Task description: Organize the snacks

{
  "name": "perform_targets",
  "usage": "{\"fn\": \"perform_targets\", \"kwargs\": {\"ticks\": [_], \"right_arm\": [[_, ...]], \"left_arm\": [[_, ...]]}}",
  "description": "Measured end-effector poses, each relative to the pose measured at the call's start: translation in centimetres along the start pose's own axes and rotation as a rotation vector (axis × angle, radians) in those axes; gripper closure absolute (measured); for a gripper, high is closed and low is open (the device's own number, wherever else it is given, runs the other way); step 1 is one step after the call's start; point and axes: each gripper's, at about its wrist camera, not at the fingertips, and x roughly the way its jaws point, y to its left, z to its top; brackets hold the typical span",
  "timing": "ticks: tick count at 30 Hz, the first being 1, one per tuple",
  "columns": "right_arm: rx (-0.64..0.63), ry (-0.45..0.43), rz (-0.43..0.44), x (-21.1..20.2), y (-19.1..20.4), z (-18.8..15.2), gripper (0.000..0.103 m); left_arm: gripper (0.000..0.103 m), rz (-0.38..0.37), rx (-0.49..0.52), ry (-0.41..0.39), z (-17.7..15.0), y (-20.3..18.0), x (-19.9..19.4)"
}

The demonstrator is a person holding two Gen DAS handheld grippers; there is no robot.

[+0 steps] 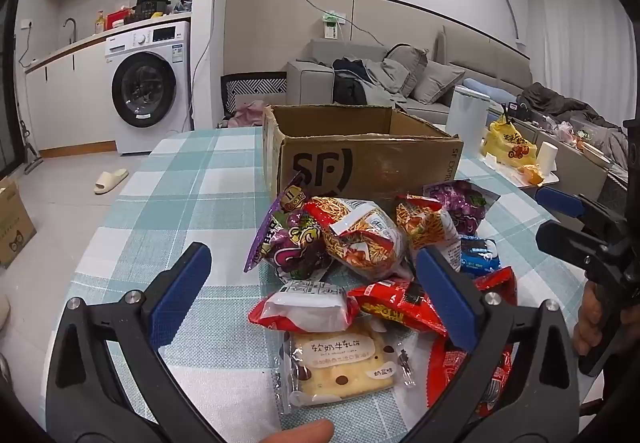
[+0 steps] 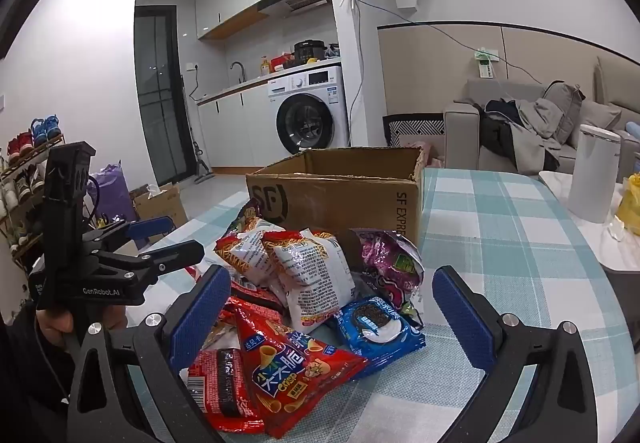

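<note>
Both the left tongs (image 1: pixel 316 283) and right tongs (image 2: pixel 332 307) stand spread, pinching nothing, above the snack heap (image 2: pixel 304 303), whose lower packets lie buried; the cardboard box (image 2: pixel 344 195) at twelve o'clock hides its inside.

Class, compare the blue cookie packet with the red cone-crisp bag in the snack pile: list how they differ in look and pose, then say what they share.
The blue cookie packet is blue and pictures dark sandwich cookies; the red cone-crisp bag is red and pictures golden cones. The blue packet looks smaller than the red bag. The red bag's edge overlaps the blue packet. Both lie unheld on the checked tablecloth, in front of the cardboard box.
</note>
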Motion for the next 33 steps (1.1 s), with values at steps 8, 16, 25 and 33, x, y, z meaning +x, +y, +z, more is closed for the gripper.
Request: {"fn": "perform_targets", "kwargs": {"ticks": [8,16,25,33], "right_arm": [[-0.001,0.002,-0.006,-0.1,-0.1,0.1,0.0],[0.001,0.008,-0.004,0.1,-0.1,0.0,0.0],[0.003,0.009,-0.003,0.2,0.0,-0.1,0.0],[0.003,0.01,-0.002,0.2,-0.1,0.0,0.0]], "left_arm": [[0.001,-0.008,-0.021,0.008,0.1,0.3,0.5],[0.001,-0.002,-0.017,0.001,0.1,0.2,0.5],[0.001,-0.001,-0.016,-0.001,0.1,0.2,0.4],[0.001,-0.001,-0.015,-0.002,0.1,0.2,0.4]]}}
